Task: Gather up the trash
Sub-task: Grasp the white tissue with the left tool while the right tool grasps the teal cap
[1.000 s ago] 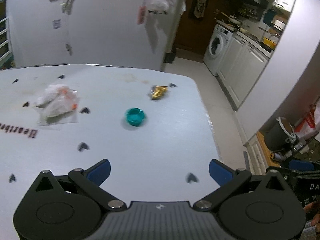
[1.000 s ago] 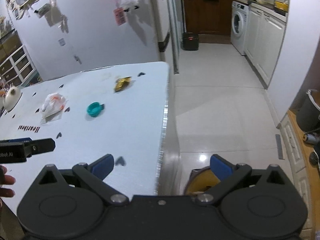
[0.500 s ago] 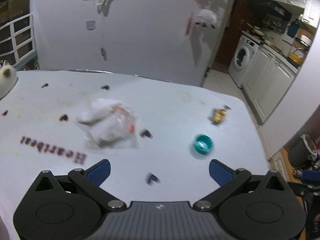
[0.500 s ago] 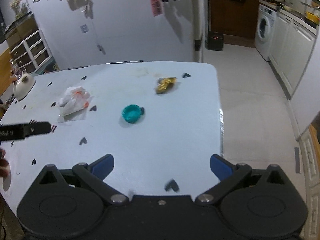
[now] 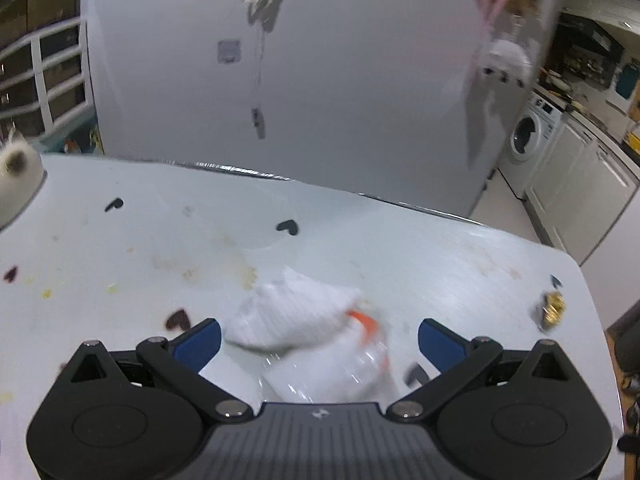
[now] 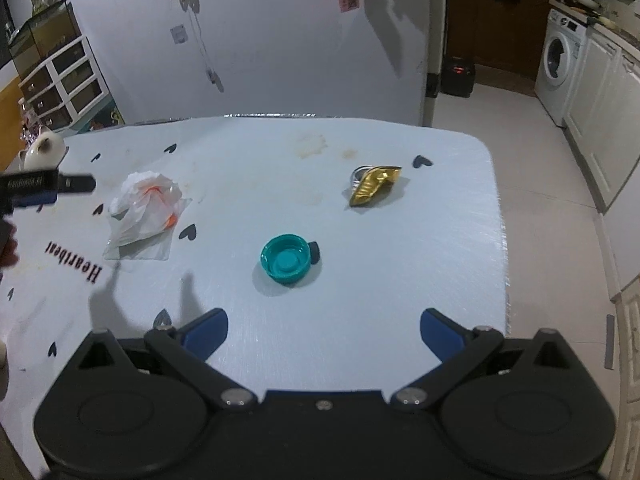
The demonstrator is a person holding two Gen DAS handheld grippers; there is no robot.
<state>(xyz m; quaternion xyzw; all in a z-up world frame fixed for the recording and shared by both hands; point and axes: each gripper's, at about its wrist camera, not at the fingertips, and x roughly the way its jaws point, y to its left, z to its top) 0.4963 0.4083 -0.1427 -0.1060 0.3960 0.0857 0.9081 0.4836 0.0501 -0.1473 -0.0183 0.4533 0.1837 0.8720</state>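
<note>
A crumpled white tissue in clear plastic with orange bits (image 5: 308, 332) lies on the white table (image 5: 120, 256), right between the spread fingers of my left gripper (image 5: 318, 340), which is open. In the right wrist view the same wad (image 6: 146, 208) sits at the left, with the left gripper (image 6: 60, 184) hovering beside it. A teal bottle cap (image 6: 286, 258) lies mid-table and a gold wrapper (image 6: 372, 184) farther back right. My right gripper (image 6: 323, 330) is open and empty, short of the cap. The gold wrapper (image 5: 552, 308) also shows at the left view's right edge.
A white figurine (image 6: 42, 148) stands at the table's far left corner. The table's right edge (image 6: 500, 216) drops to a tiled floor. A grey wall with hanging items (image 6: 280, 40) backs the table. A washing machine (image 6: 560, 60) and white cabinets stand at the right.
My left gripper has swung left and closed in on the tissue wad, which now lies between its fingers. My right gripper has turned from the table's edge toward the teal cap.
</note>
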